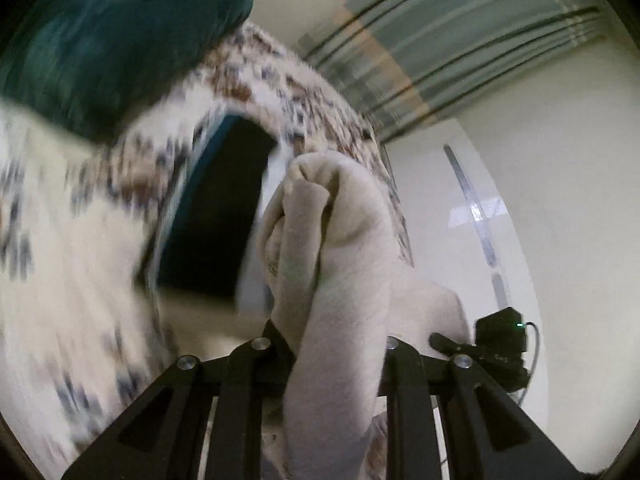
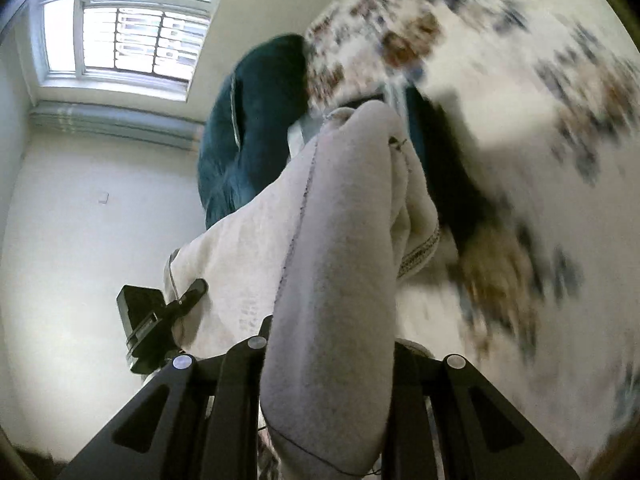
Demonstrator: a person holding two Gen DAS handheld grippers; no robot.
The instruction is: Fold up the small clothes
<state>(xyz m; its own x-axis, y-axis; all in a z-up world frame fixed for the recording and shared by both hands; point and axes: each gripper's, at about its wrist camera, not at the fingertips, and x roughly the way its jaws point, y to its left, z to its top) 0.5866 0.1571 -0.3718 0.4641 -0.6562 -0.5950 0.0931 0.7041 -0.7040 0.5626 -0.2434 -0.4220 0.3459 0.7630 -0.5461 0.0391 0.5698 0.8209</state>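
A cream fleece garment (image 1: 340, 248) fills the middle of the left wrist view, bunched and draped over my left gripper (image 1: 332, 344), which is shut on it; the fingers are hidden under the cloth. In the right wrist view the same cream garment (image 2: 336, 280) hangs over my right gripper (image 2: 332, 344), which is shut on it too. The garment is lifted off the patterned bed cover (image 2: 520, 100), stretched between the two grippers. The other gripper shows at the cloth's edge in each view (image 1: 500, 344) (image 2: 148, 320).
A white bed cover with brown and blue flowers (image 1: 60, 260) lies blurred beneath. A dark teal cushion (image 1: 120, 40) (image 2: 248, 128) rests on it. A dark flat object (image 1: 216, 208) lies by the cushion. A barred window (image 2: 132, 24) and white walls stand behind.
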